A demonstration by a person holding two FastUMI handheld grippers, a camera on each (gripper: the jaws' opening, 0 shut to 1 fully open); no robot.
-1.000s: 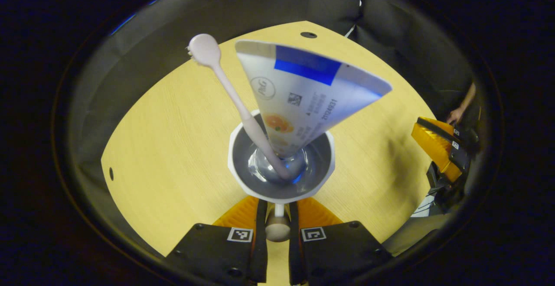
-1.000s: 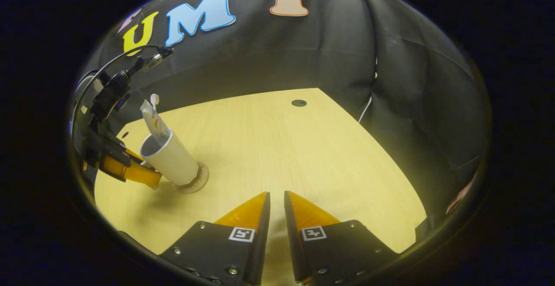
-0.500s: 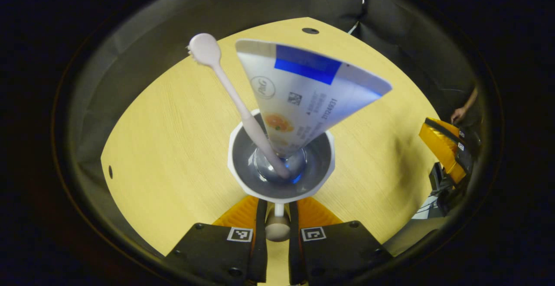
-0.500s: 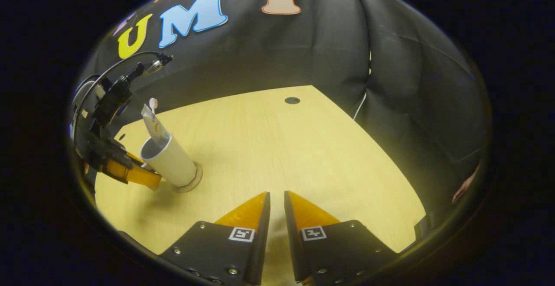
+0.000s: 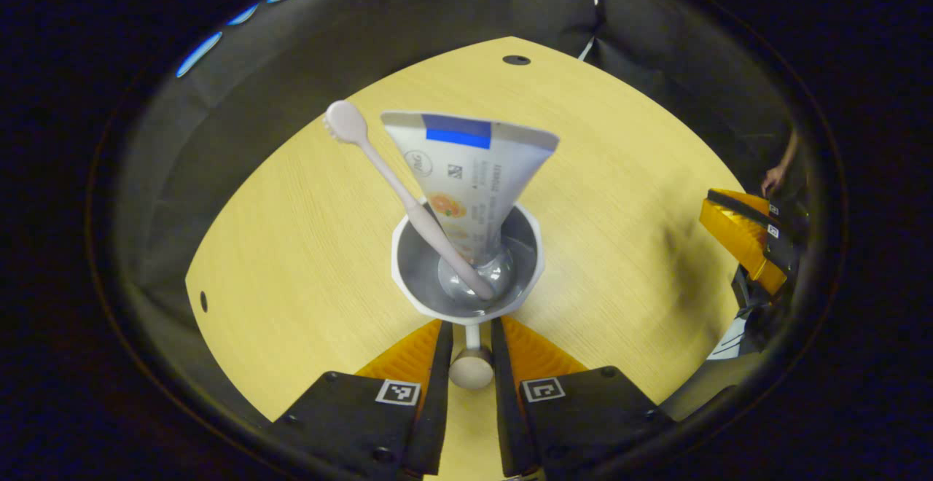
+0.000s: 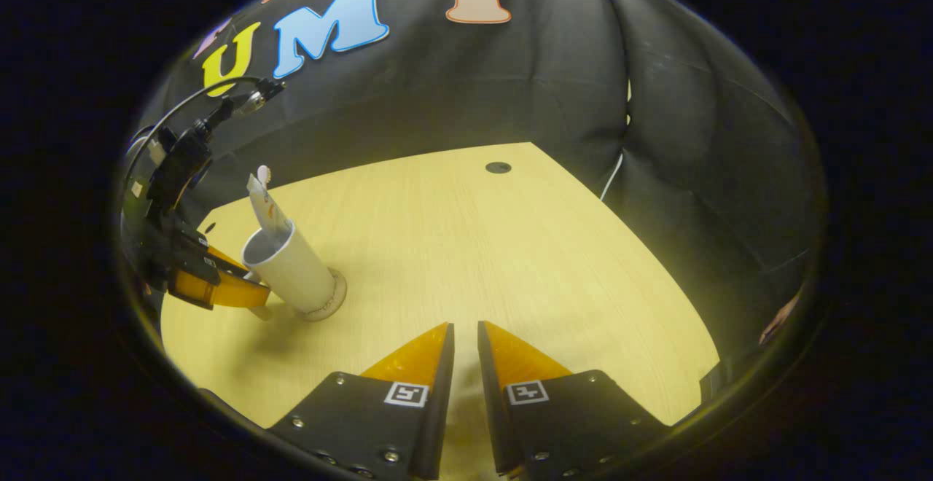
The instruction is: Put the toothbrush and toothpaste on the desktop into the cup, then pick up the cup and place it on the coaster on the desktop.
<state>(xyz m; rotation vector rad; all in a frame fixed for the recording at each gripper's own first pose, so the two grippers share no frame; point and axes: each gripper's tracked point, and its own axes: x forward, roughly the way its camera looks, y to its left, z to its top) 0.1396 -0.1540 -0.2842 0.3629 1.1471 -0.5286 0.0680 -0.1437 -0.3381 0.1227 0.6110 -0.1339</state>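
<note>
The white cup (image 5: 466,262) is standing on the round coaster (image 6: 324,307) on the bench (image 6: 474,248), carrying a pale toothbrush (image 5: 393,182) and an upright toothpaste (image 5: 470,175) tube; the left gripper (image 5: 470,335) is flanking its handle, grip unclear; the right gripper (image 6: 465,350) is sitting nearly together, carrying nothing.

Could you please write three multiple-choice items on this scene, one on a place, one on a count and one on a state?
1. Where does the cup stand?
A. on the coaster
B. on bare desktop
C. in the air

2. How many things stand in the cup?
A. one
B. two
C. three

3. How is the right gripper?
A. clamped on the cup
B. holding the toothpaste
C. nearly closed, holding nothing

Answers:
1 A, a round coaster rims its base.
2 B, the toothbrush and toothpaste.
3 C, a thin gap between fingers, nothing there.
</note>
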